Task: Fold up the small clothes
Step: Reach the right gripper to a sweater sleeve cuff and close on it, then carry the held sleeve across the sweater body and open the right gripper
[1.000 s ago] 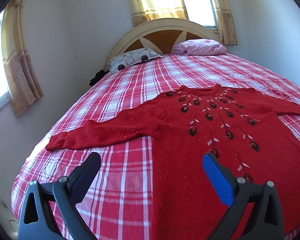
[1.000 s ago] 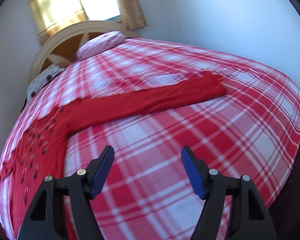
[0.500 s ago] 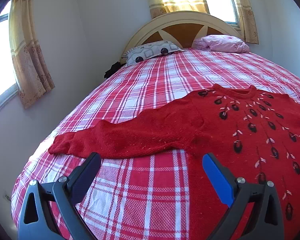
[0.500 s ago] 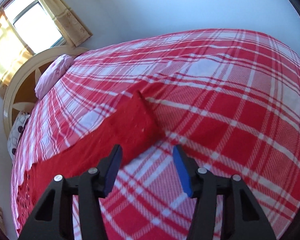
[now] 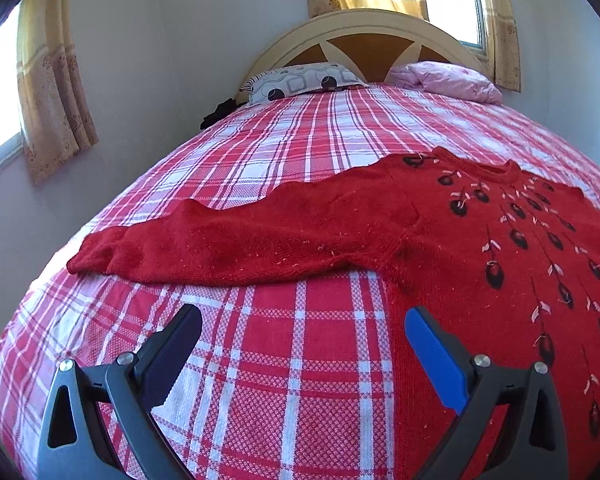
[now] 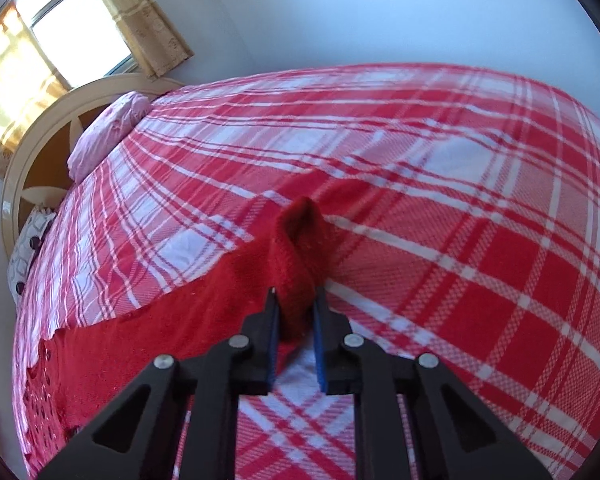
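Through the left wrist camera I see my left gripper (image 5: 300, 328) spread wide with nothing between its fingers, hovering over bare plaid bedspread (image 5: 300, 360) just in front of the red sweater (image 5: 480, 248). The sweater lies flat across the bed, chest up, its sleeve (image 5: 228, 248) stretched out from the body toward the bed's side edge, the cuff (image 5: 96, 252) stopping a little short of where the bedspread rolls over. Beyond the sweater the bedspread runs open to the patterned pillow (image 5: 300, 84) and the pink pillow (image 5: 448, 80) against the headboard (image 5: 364, 32).

Through the right wrist camera my right gripper (image 6: 295, 308) is pinched narrow on the sweater's other sleeve end (image 6: 298, 264), which rises in a bunched ridge between the fingers, its tip (image 6: 302, 212) standing up past them. From that sleeve the red knit (image 6: 160, 340) spreads back toward the body. On the sleeve's far side the plaid bedspread (image 6: 460, 240) runs free to the bed's curved edge below the wall (image 6: 380, 12).
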